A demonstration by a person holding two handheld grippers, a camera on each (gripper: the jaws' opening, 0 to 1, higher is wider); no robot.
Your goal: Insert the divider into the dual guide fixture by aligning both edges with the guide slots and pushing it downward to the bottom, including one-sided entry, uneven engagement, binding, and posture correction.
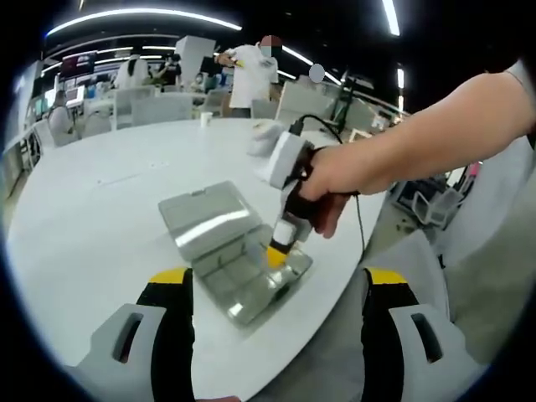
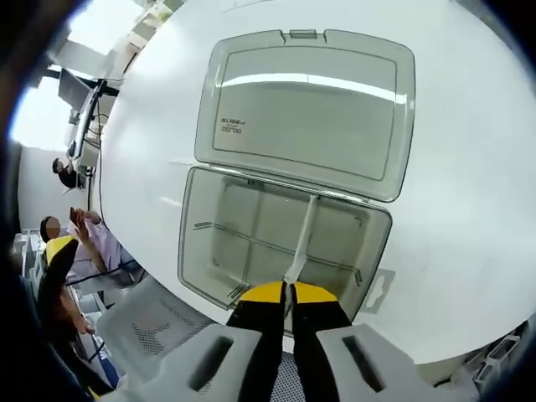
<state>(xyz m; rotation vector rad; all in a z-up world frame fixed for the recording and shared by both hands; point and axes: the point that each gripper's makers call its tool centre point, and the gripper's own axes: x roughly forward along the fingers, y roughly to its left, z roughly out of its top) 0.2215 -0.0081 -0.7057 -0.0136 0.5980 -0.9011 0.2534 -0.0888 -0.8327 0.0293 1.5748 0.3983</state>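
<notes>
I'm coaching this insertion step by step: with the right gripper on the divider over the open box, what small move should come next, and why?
Probably ease the divider straight down, keeping it level. The right gripper is shut on its near end, and the strip already runs across the clear box toward the hinge side beside the open lid. Whether both ends sit in their slots can't be told, so push gently. The left gripper is open, clear of the box.

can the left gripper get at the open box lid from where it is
Probably yes: the lid lies open on the table ahead of the open left gripper, nothing between; the right gripper works at the box's near edge, to the side.
</notes>
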